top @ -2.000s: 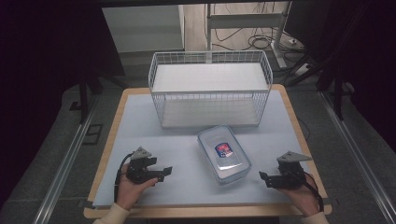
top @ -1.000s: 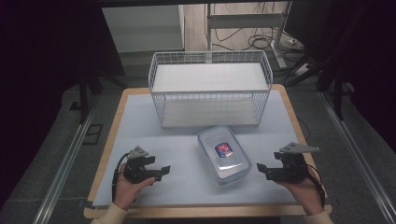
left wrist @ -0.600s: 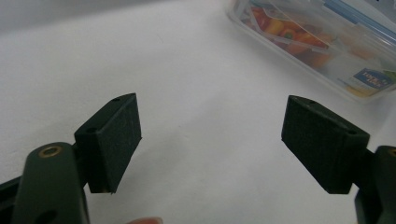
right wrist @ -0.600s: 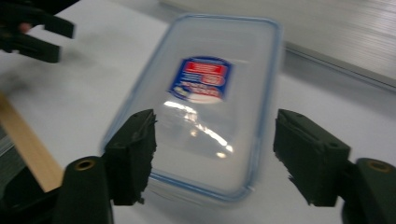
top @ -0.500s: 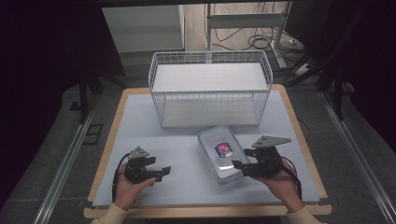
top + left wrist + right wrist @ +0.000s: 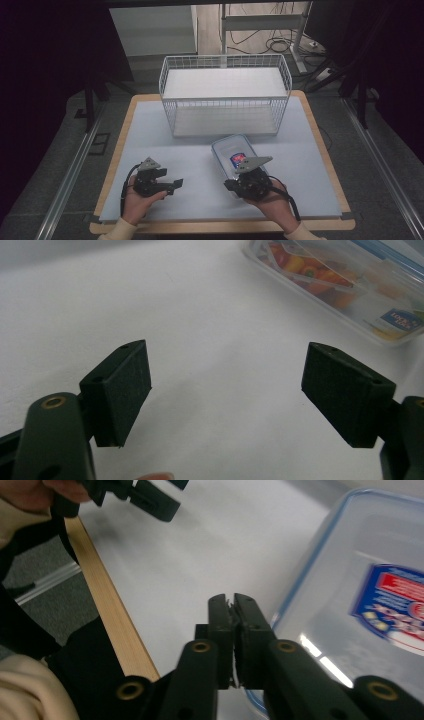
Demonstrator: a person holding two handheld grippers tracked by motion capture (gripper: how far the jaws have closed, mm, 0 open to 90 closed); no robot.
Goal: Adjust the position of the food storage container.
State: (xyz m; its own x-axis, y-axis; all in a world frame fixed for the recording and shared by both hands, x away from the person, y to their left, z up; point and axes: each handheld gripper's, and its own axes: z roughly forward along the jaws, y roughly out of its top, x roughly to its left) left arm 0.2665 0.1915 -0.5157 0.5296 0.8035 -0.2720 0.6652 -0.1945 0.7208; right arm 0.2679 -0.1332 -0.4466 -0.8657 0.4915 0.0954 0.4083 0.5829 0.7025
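**Inspector:** Begin with the large items. The table [image 6: 310,150] carries a white wire basket [image 6: 225,95] at its far side, standing empty as far as the high view shows. What of the container?

**Assistant:** The clear lidded food container [image 6: 231,150] lies flat on the table mat, just in front of the basket and outside it. The left gripper view shows coloured food inside, under the lid.

**Inspector:** Grippers?

**Assistant:** The right gripper [image 6: 231,185] sits at the container's near edge. Its jaws have just been closing, and in the right gripper view they meet pad to pad with nothing between them, just beside the container's blue-edged rim. The left gripper [image 6: 175,185] rests well apart to the left, jaws wide and empty.

**Inspector:** Progress, then?

**Assistant:** In my judgement, early. The container is neither gripped nor lifted. If it is bound for the basket, the whole transfer remains.
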